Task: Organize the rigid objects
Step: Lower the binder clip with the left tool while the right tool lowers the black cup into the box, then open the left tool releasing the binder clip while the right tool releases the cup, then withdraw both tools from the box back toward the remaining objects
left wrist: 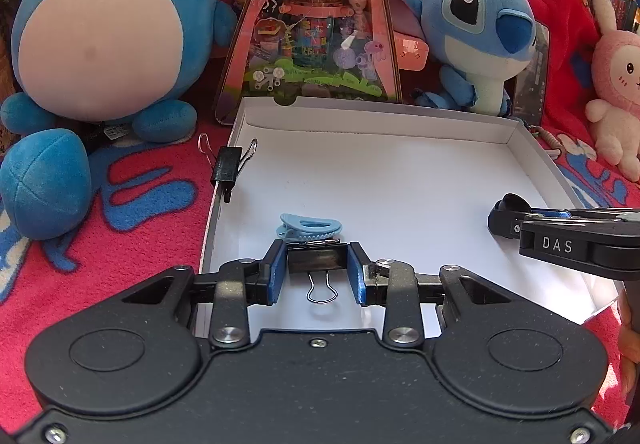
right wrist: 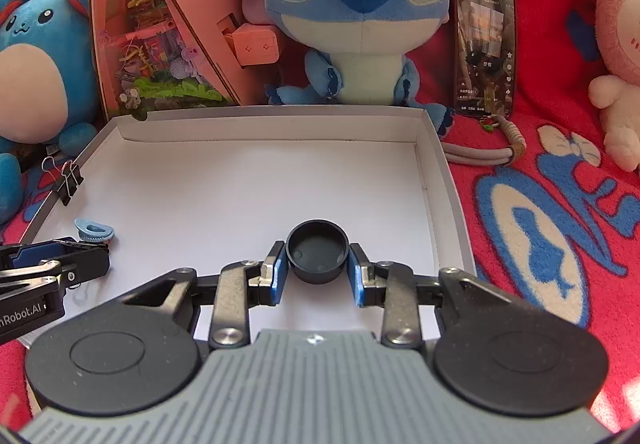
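A shallow white box (left wrist: 400,179) lies on a red blanket; it also shows in the right wrist view (right wrist: 240,171). My left gripper (left wrist: 317,270) is shut on a black binder clip (left wrist: 317,259) low over the box's near left part. A light blue plastic clip (left wrist: 310,230) lies just beyond it, seen too in the right wrist view (right wrist: 94,231). My right gripper (right wrist: 317,272) is shut on a black round cap (right wrist: 317,252) above the box's near right part. A second black binder clip (left wrist: 228,163) is clamped on the box's left wall (right wrist: 68,179).
Plush toys ring the box: a round blue one (left wrist: 108,23) at the left, a blue Stitch (right wrist: 360,11) behind, a pink rabbit (right wrist: 620,43) at the right. A pink triangular toy box (left wrist: 316,15) and a phone (right wrist: 484,43) stand behind.
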`<state>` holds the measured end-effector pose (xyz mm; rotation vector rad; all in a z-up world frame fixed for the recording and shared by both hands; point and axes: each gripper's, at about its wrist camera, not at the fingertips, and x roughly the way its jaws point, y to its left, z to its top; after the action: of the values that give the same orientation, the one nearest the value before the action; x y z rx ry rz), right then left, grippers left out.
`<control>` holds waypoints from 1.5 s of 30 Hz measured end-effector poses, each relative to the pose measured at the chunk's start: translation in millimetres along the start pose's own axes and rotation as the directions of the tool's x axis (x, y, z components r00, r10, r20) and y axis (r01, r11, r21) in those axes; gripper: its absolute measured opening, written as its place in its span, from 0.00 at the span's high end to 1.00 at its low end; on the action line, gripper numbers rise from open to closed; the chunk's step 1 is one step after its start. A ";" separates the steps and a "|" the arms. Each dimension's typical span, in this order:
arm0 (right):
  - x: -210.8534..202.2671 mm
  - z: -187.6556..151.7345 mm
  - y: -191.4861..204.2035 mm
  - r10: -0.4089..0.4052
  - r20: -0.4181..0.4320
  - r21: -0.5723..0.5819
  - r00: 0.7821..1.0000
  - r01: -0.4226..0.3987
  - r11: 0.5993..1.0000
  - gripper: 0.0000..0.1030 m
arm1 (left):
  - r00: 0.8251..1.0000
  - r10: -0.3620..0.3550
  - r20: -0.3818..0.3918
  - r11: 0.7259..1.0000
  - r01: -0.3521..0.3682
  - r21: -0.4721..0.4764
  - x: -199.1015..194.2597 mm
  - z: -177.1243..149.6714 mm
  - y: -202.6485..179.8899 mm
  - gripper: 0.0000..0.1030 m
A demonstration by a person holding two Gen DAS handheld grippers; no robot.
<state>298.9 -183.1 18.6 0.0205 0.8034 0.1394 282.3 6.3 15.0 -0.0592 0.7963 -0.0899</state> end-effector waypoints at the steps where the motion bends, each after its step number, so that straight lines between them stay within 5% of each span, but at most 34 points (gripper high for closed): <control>1: 0.0 0.0 0.0 0.000 0.001 0.001 1.000 0.000 1.000 0.64 | 1.000 0.004 0.004 1.000 -0.004 0.002 0.4 0.0 -0.4 0.70; 10: -1.3 -0.9 -2.0 0.007 0.012 0.011 1.000 -0.007 1.000 0.63 | 1.000 -0.001 0.004 1.000 0.001 -0.011 -5.9 2.1 -4.0 0.39; 14: -4.3 -0.7 -6.9 0.021 0.010 0.040 1.000 -0.022 0.999 0.47 | 0.999 -0.006 0.049 1.000 0.005 0.014 -20.4 3.8 -4.1 0.21; 27: -34.4 -10.7 -27.2 0.041 0.068 0.073 0.997 -0.046 0.996 0.24 | 0.993 -0.023 0.117 0.999 0.018 0.044 -72.0 -3.7 2.5 0.16; 45: -110.9 -66.5 -15.0 0.111 0.207 -0.082 0.972 -0.096 0.992 0.11 | 0.984 -0.104 0.146 0.991 0.090 0.101 -134.8 -60.5 -13.8 0.14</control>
<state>176.8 -214.9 50.8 0.0091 0.5847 0.2605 144.4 5.3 69.9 -0.0155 0.6370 -0.2132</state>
